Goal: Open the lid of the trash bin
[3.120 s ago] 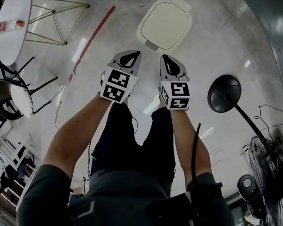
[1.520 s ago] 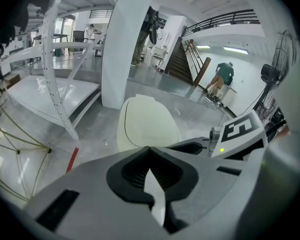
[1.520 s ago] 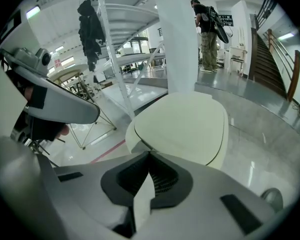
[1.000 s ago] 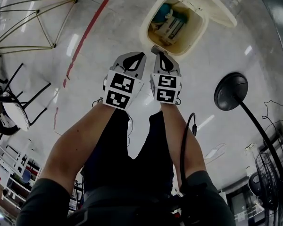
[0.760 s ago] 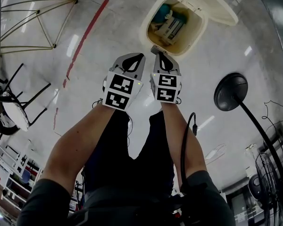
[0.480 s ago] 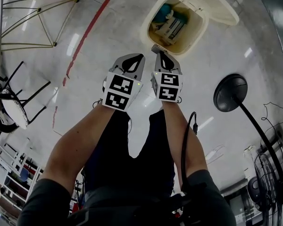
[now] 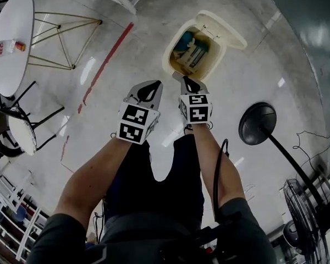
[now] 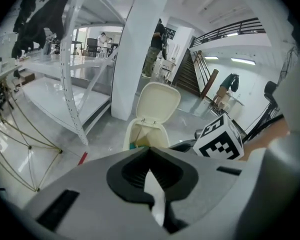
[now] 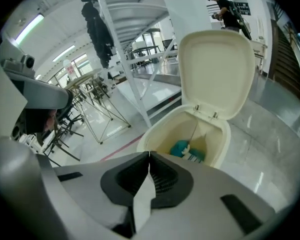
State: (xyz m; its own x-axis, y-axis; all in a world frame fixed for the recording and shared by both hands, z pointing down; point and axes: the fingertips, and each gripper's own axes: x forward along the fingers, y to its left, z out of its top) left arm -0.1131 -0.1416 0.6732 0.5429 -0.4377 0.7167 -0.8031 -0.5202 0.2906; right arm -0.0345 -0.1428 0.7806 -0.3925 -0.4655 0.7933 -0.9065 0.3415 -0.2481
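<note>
The cream trash bin (image 7: 176, 59) stands on the floor ahead of me with its lid (image 7: 226, 31) swung up and back. Teal and white rubbish (image 7: 188, 47) lies inside. My right gripper (image 7: 182, 76) is shut and empty, its tip at the bin's near rim; I cannot tell if it touches. My left gripper (image 7: 153, 83) is shut and empty, a little left of and short of the bin. In the right gripper view the open bin (image 9: 160, 134) and raised lid (image 9: 217, 69) lie just past the jaws (image 9: 149, 154). The left gripper view shows the bin (image 8: 135, 134) beyond its jaws (image 8: 149, 148).
A round white table (image 7: 11, 37) on wire legs and a chair (image 7: 11, 128) stand at the left. A red floor line (image 7: 107, 54) runs left of the bin. A black fan base (image 7: 257, 122) with its pole sits right of my right arm. White shelving (image 8: 70, 69) stands behind the bin.
About three seconds ago the lid lay shut; it now stands open. Over the last second both grippers kept their places by the bin and only the head view shifted.
</note>
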